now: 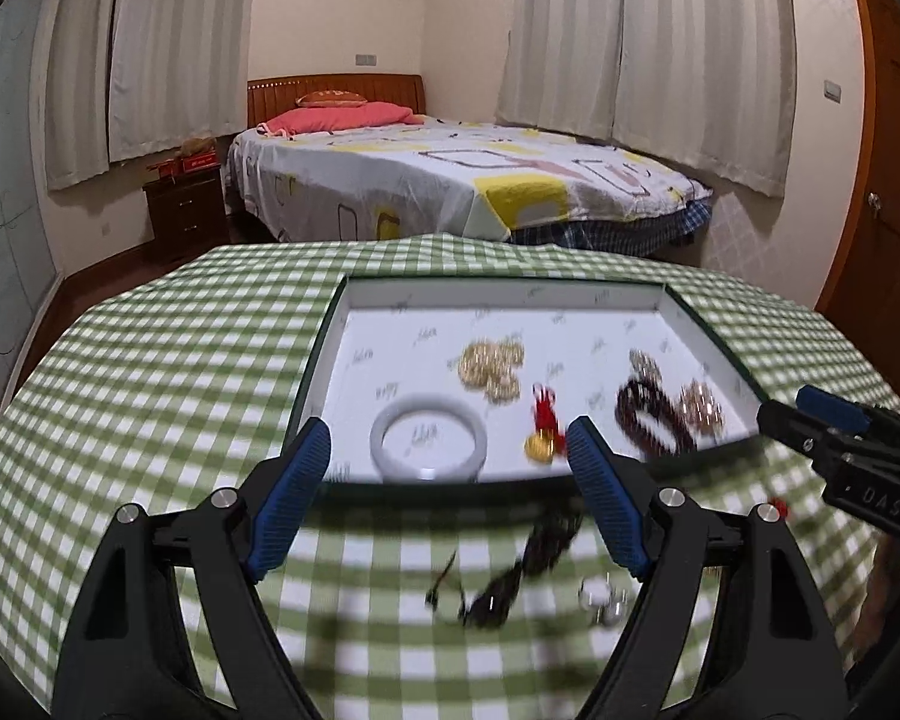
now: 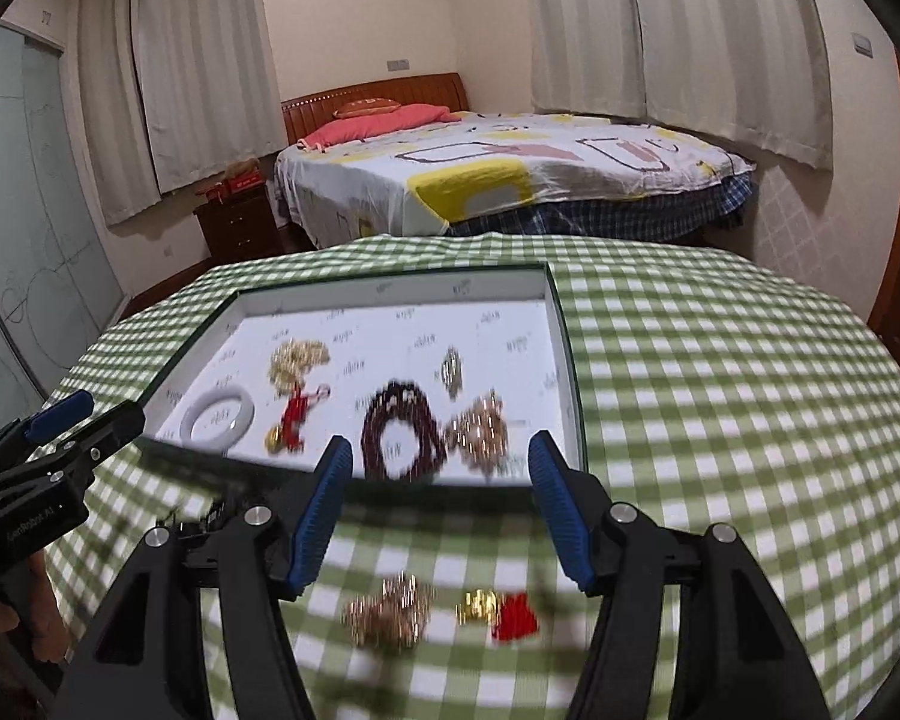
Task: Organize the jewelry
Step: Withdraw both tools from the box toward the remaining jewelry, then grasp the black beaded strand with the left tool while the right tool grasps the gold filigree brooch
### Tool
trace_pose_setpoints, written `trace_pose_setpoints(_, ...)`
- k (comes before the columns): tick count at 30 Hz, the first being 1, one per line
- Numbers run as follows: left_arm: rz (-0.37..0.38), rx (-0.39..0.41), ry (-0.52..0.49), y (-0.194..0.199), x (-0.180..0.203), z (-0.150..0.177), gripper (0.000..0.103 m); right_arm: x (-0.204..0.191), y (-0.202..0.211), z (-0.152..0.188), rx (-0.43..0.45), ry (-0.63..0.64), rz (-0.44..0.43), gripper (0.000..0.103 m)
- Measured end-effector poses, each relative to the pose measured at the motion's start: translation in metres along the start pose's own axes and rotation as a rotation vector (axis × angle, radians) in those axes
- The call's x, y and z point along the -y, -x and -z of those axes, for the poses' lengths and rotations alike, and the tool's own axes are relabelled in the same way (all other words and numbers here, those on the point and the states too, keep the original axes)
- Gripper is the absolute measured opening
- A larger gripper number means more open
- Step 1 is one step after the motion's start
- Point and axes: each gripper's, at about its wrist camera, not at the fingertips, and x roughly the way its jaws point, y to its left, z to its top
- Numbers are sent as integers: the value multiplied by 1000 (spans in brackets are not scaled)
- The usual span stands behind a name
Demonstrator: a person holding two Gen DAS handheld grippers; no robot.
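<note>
Jewelry is split between the checked tablecloth (image 1: pixel 150 396) and the white tray (image 1: pixel 498 300). Nearest, at six o'clock between the spread, empty jaws of the left gripper (image 1: pixel 450 450), lie a dark cord piece (image 1: pixel 510 582) and a silvery ring (image 1: pixel 600 600). Under the right gripper (image 2: pixel 441 468), likewise spread and holding nothing, sit a rose-gold cluster (image 2: pixel 390 609) and a gold charm with red tassel (image 2: pixel 498 612). Farther, toward twelve o'clock, the tray already holds a white bangle (image 1: pixel 429 438), a dark bead bracelet (image 2: pixel 402 438) and gold chains (image 1: pixel 492 369). The step looks like a reach for the remaining loose pieces; next, each gripper must descend and close on one small, blurred item.
</note>
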Motion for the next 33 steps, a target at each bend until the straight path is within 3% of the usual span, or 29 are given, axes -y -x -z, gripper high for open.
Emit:
trace_pose_setpoints(6, 6, -37, -4, 9, -3, 24, 78, 4, 11, 24, -24, -7, 8, 60)
trace_pose_setpoints(8, 10, -64, -9, 7, -2, 32, 70, 8, 10, 29, -35, -16, 9, 60)
trace_pose_setpoints(12, 16, -105, -23, 0, 2, 43, 67, 11, 12, 40, -52, -27, 11, 60)
trace_pose_setpoints(22, 58, -246, -51, -26, 10, 48, 65, 18, 6, 52, -80, -45, 2, 60)
trace_pose_setpoints(28, 75, -286, -58, -36, 15, 45, 64, 14, 6, 54, -86, -38, -11, 60)
trace_pose_setpoints(33, 81, -298, -69, -42, 16, 43, 48, 8, 5, 53, -91, -26, -22, 59)
